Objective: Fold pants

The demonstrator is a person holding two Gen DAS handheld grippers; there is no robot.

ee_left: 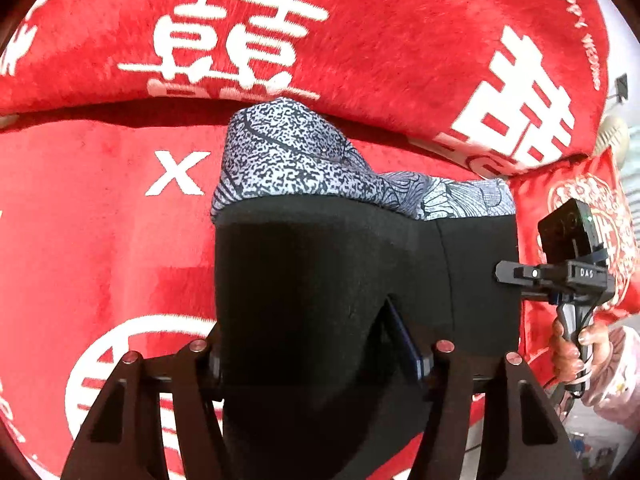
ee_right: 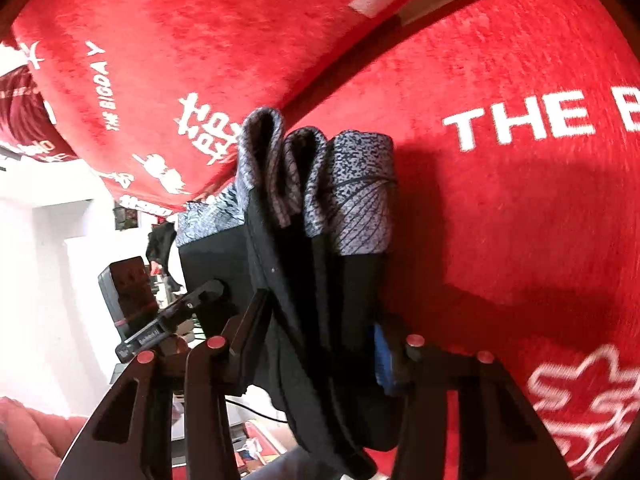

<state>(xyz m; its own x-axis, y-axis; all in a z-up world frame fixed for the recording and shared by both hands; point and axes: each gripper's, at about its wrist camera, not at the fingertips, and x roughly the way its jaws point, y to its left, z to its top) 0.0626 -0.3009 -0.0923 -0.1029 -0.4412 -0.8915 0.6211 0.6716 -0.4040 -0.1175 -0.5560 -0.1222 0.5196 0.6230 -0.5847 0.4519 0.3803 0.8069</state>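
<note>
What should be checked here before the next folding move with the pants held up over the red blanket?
1. Left gripper clamped on the pants: ok.
2. Right gripper clamped on them: ok, layers bunched.
3. Edges aligned between the two grips: cannot tell.
4. Red blanket flat below: ok where visible.
5. Patterned part spread smooth: not ok, it is folded over and gathered.
</note>
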